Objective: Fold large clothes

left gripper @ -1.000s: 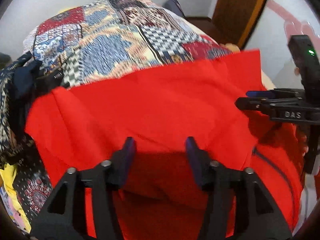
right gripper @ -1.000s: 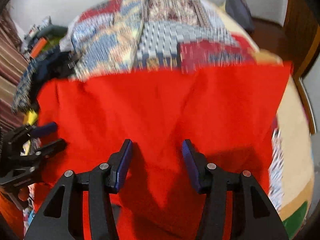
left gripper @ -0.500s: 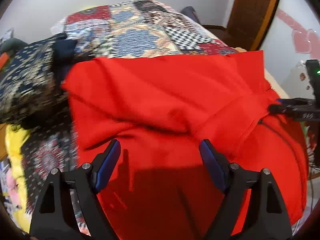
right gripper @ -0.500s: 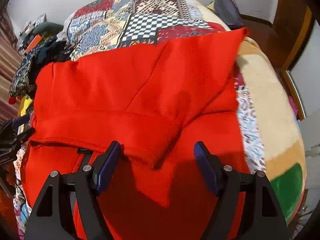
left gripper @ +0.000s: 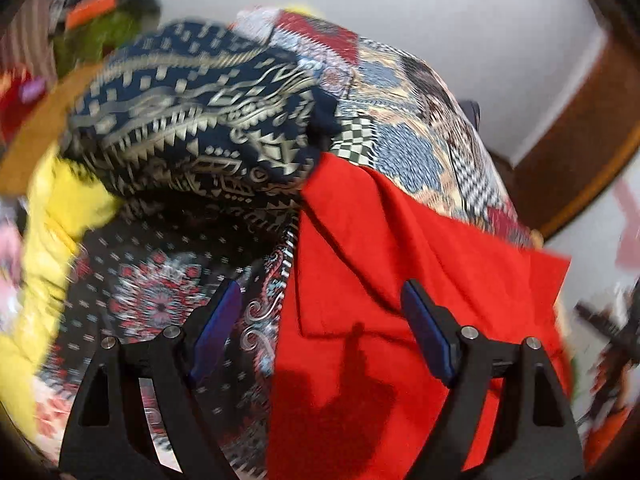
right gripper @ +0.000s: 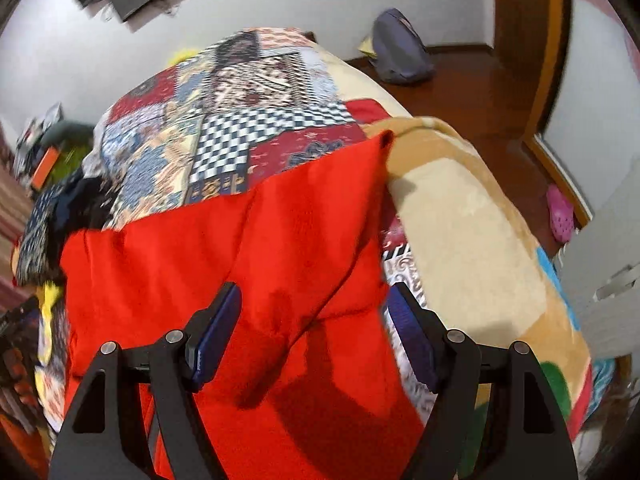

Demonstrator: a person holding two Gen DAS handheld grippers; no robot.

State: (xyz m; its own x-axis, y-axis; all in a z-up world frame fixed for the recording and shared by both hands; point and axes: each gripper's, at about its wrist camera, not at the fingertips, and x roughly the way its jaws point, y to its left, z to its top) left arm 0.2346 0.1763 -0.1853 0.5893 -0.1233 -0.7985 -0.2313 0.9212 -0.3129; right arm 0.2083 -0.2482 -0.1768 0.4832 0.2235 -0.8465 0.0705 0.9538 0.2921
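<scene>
A large red garment (left gripper: pixel 400 280) lies folded over on the bed, also in the right wrist view (right gripper: pixel 224 248). My left gripper (left gripper: pixel 320 320) is open and empty, above the garment's left edge, its left finger over a dark patterned cloth. My right gripper (right gripper: pixel 312 328) is open and empty, above the garment's right edge. A fold ridge runs across the red cloth between the right fingers. The right gripper shows blurred at the far right of the left wrist view (left gripper: pixel 612 332).
A patchwork bedspread (right gripper: pixel 240 120) covers the bed. A navy patterned pile (left gripper: pixel 192 128) and yellow cloth (left gripper: pixel 48 240) lie left. A beige blanket (right gripper: pixel 472 216) lies right, near the bed's edge. A bag (right gripper: pixel 400 52) and pink shoe (right gripper: pixel 560 212) are on the floor.
Both grippers let go of the red garment, opened wide and pulled back. The left gripper swung left toward the navy pile; the right swung right toward the beige blanket.
</scene>
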